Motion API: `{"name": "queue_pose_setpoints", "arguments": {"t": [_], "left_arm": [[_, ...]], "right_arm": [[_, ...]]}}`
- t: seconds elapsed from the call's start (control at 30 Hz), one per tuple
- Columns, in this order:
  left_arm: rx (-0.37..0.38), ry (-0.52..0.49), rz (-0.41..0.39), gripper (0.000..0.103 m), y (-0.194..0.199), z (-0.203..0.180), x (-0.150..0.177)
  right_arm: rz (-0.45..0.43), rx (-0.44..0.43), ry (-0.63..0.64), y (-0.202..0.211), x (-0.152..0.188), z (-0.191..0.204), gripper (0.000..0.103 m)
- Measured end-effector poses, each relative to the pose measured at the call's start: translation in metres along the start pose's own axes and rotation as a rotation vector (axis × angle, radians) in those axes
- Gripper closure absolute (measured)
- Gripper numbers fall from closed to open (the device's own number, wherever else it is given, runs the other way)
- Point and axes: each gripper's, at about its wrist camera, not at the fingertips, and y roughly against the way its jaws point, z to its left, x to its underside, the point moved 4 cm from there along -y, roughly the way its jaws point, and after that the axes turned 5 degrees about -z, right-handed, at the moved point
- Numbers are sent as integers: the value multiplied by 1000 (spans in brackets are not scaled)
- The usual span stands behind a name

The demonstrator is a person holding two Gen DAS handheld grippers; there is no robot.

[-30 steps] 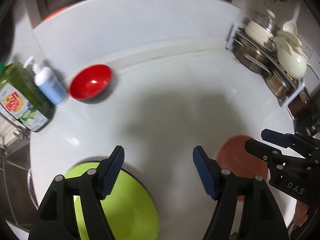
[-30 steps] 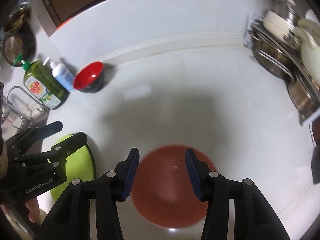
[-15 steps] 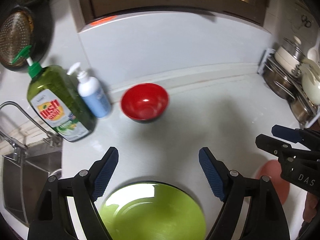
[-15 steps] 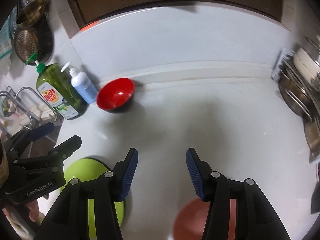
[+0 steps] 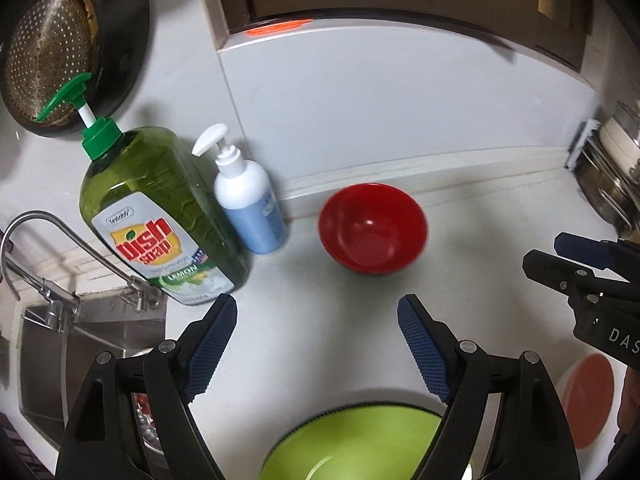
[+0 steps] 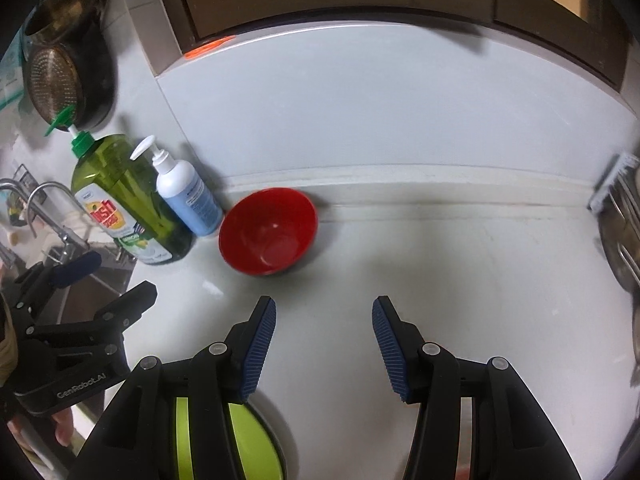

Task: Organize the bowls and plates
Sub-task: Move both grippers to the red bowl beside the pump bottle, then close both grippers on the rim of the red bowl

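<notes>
A red bowl [image 5: 374, 228] [image 6: 268, 232] stands upright and empty near the back wall of the white counter [image 5: 320, 280]. In the left wrist view my left gripper [image 5: 316, 312] is open and empty, short of the bowl. A lime green plate [image 5: 352, 448] lies under it at the near edge. A salmon plate [image 5: 586, 388] lies at the right, partly behind my right gripper [image 5: 560, 256]. In the right wrist view my right gripper [image 6: 324, 312] is open and empty above bare counter, and the green plate [image 6: 248, 440] shows behind its left finger. My left gripper [image 6: 116, 278] is at the left.
A green dish soap bottle [image 5: 160, 216] and a white-and-blue pump bottle [image 5: 248, 200] stand just left of the bowl. A faucet [image 5: 60, 248] and sink [image 5: 80, 352] are at the far left. A perforated strainer [image 5: 48, 60] hangs above. A rack of pots [image 5: 612, 168] is at the right.
Both views have swung up and back. The red bowl now sits nearer the middle. The salmon plate has slid out from between my right fingers, and the green plate has dropped to the bottom edge.
</notes>
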Motion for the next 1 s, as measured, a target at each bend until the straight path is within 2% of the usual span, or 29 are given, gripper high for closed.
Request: {"name": "queue_pose_setpoints", "arguments": {"t": [0.27,0.53,0.73,0.83,1.0], "left_arm": [[0,46,18,20,-41,15,-13],[-7,49,49,21,-86,20,-17],[-14,54,73,27,-118,19,-15],[-8,56,86,32,-134,18,-18],[8,59,109,41,-155,15,-20]], "right_arm": [[26,-12,-12,-45,-22,5,51],[79,-25,-28,-90,-28,2,52],[123,-19,-35,-123,-29,-1,53],[152,-32,-50,-137,-28,-2,61],[186,-55,-75,-153,-27,-1,69]]}}
